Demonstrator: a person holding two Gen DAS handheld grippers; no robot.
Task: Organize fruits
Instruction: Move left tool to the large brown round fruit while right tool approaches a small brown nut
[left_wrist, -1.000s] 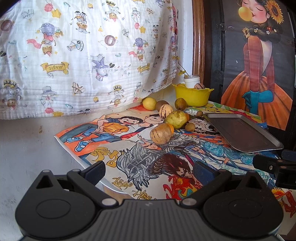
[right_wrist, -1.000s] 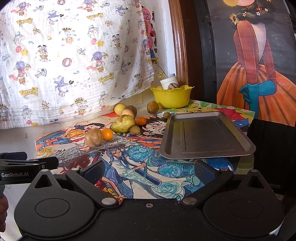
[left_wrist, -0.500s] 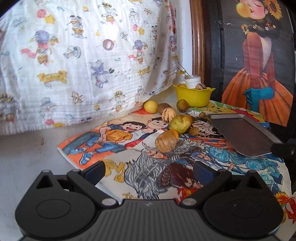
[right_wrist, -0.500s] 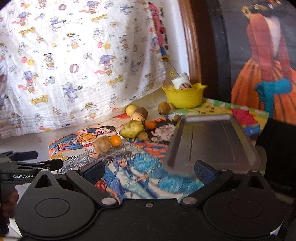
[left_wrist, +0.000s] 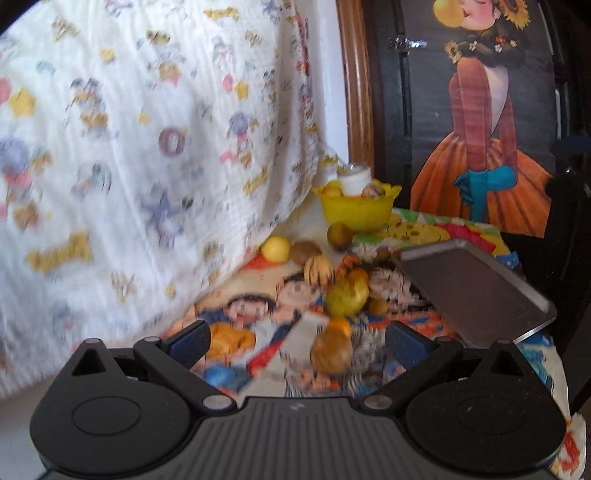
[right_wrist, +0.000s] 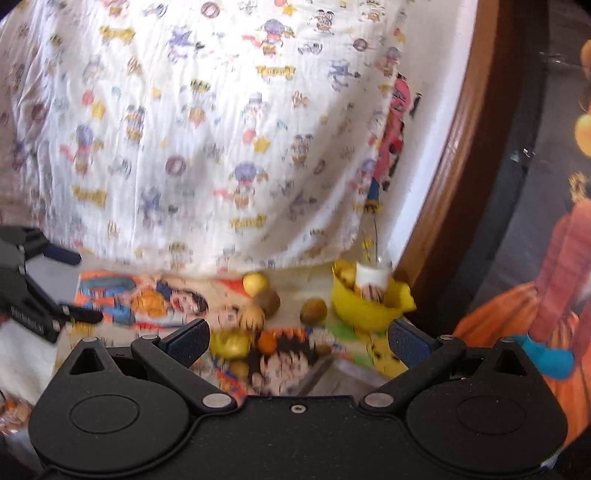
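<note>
Both our grippers are spread wide with nothing between the fingers. The left gripper (left_wrist: 297, 338) hangs over the near part of the comic-print mat (left_wrist: 258, 306), and a tan fruit (left_wrist: 330, 354) sits just past its fingertips with a small orange (left_wrist: 340, 325) touching its far side. Further in there's a green-yellow pear (left_wrist: 347, 297), then a striped melon (left_wrist: 318, 269), a brown fruit (left_wrist: 304, 252) and a lemon (left_wrist: 275, 249) back by the mat's far edge, close under the hanging cartoon cloth (left_wrist: 147, 147). Another brown fruit (left_wrist: 339, 237) sits right in front of the yellow bowl (left_wrist: 356, 210) at the far right corner of the mat; the bowl has a white cup (left_wrist: 354, 177) and some fruit in it, too blurry to name. The metal tray (left_wrist: 476, 295) lies along the mat's right side, nothing in it, so all the fruit is on the mat or in the bowl. From the right gripper (right_wrist: 299, 341) it's pretty smeared, but we can make out the pear (right_wrist: 229, 343) and an orange (right_wrist: 267, 341) between its fingers' line of sight, the lemon (right_wrist: 255, 283) and bowl (right_wrist: 369, 308) further back, and a corner of the tray (right_wrist: 314, 373) tucked just under the camera. The left gripper (right_wrist: 79, 286) pokes in from the left edge of that view, over the mat's left end.
</note>
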